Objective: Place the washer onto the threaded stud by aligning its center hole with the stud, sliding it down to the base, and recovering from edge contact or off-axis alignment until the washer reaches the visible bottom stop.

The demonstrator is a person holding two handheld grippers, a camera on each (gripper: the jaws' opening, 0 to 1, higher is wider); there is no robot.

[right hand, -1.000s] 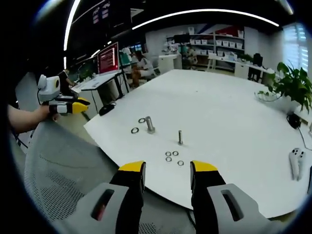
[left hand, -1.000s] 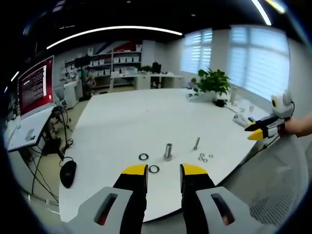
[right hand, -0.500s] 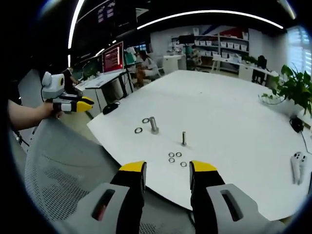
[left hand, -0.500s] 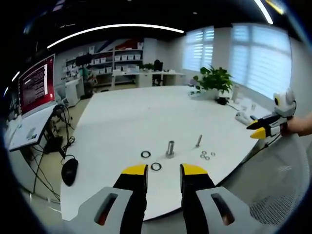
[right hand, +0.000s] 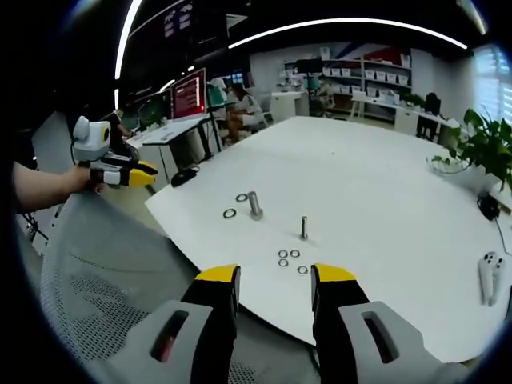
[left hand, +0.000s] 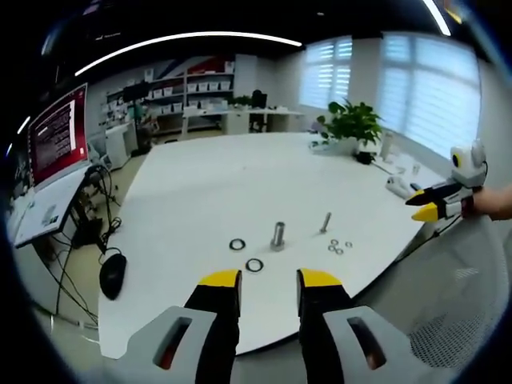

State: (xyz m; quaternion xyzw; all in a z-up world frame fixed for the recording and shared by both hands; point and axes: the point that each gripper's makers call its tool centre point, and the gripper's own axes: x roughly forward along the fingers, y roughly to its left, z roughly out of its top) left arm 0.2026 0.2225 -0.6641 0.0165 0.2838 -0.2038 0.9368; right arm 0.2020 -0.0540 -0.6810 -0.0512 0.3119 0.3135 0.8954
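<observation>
A thick threaded stud (left hand: 278, 234) (right hand: 255, 204) stands upright on the white table (left hand: 208, 184) (right hand: 376, 192), with two dark washers (left hand: 238, 244) (right hand: 230, 213) lying flat beside it. A thinner stud (left hand: 326, 222) (right hand: 304, 227) stands a little apart, three small washers (left hand: 339, 247) (right hand: 290, 259) near its foot. My left gripper (left hand: 268, 280) hangs open and empty short of the table edge; it also appears at the left of the right gripper view (right hand: 144, 174). My right gripper (right hand: 274, 276) is open and empty over a chair back, and also appears at the right of the left gripper view (left hand: 422, 207).
A grey mesh chair back (right hand: 104, 272) (left hand: 464, 304) lies under both grippers at the table's near edge. A potted plant (left hand: 350, 128), a white controller (right hand: 486, 268), a red-lit monitor (left hand: 58, 136), a black mouse (left hand: 113, 272) on the floor and shelves stand around.
Both views have shifted slightly as the hands drifted. The studs and washers lie as before, and both grippers stay open.
</observation>
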